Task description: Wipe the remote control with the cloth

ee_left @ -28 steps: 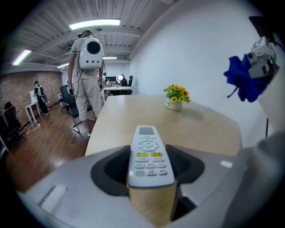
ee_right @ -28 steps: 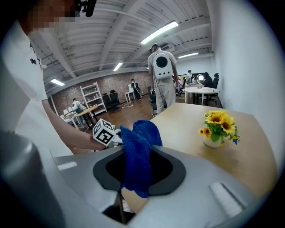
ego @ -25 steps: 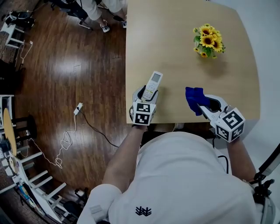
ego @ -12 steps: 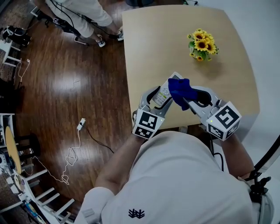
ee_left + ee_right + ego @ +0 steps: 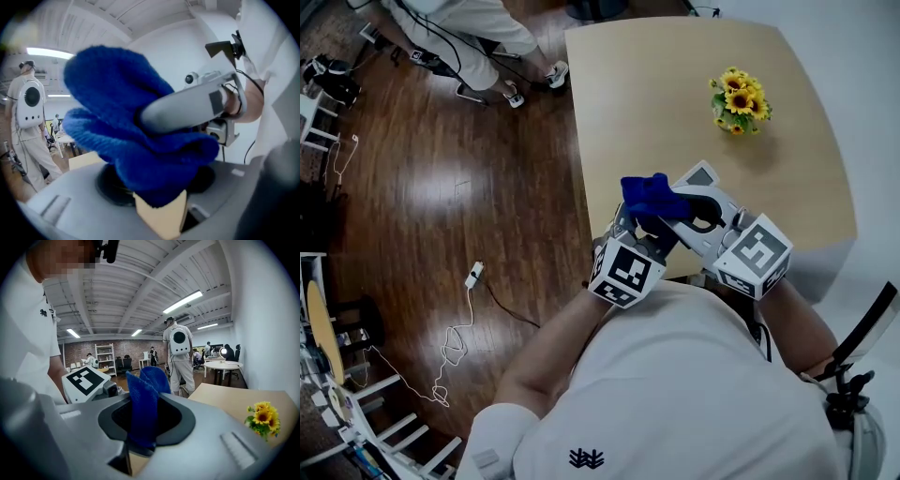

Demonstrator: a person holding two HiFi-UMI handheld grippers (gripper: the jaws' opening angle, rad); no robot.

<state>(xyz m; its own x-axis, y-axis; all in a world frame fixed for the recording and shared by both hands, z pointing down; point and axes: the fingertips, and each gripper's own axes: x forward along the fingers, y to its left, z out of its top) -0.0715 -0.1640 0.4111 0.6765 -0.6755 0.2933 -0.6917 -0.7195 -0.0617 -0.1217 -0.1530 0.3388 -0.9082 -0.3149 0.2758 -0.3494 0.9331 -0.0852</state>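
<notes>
Above the table's [image 5: 619, 112] near edge, my left gripper [image 5: 637, 234] clenched the remote control [image 5: 700, 175], held clear of the tabletop. My right gripper [image 5: 140, 437] pinched the blue cloth [image 5: 649, 195] over it. Hard rubbing might have levered the remote loose and dropped it past that edge.

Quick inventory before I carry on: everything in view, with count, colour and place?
table: one, light wood, upper middle of the head view
sunflowers: one bunch, yellow, on the table's far right
remote control: one, pale grey, held above the table's near edge, mostly under the cloth
cloth: one, blue, bunched over the remote control
cable: one, white, on the dark floor, left
bystander: one, in white, far left
left gripper: grey, fingers holding the remote control
right gripper: grey, fingers shut on the cloth
</notes>
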